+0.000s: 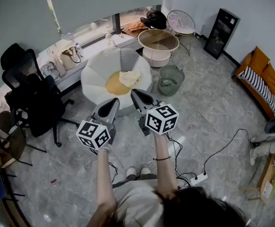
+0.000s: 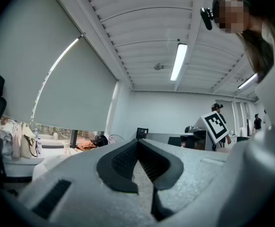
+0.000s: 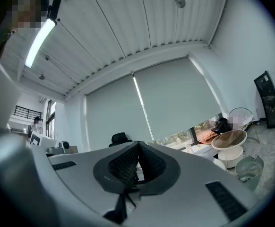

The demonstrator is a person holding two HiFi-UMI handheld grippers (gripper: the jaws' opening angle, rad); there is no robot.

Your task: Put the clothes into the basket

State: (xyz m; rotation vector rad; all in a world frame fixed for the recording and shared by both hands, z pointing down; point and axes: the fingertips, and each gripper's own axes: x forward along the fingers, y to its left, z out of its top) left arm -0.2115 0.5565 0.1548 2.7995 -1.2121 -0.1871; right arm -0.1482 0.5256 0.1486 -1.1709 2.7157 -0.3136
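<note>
Both pairs of tongs are held level in front of the person, and both are empty. The left tongs (image 1: pixel 112 101) are pressed together with nothing between the pads, as the left gripper view shows (image 2: pixel 137 144). The right tongs (image 1: pixel 134 93) are pressed together too, with only the room beyond them (image 3: pixel 138 145).

The garment (image 1: pixel 130 77), a pale cream crumpled lump, lies on the yellow cushion (image 1: pixel 113 85) of a white round chair (image 1: pixel 98 68), straight ahead of the person. It sits just beyond the tip of the right tongs and a little to the right of the line along which the left tongs point, so the right hand is the nearer one. The lump is bunched and shows no clear long axis, though it spreads slightly more across than front to back.

The green mesh basket (image 1: pixel 171 69) stands on the floor (image 1: pixel 208 122) just beside the chair, on its right side, further right than the garment. It also shows low at the right edge of the right gripper view (image 3: pixel 249 167). From here the job looks unstarted. The right tongs would likely need to spread, reach forward and down onto the garment, then carry it a short way right to the basket.
</note>
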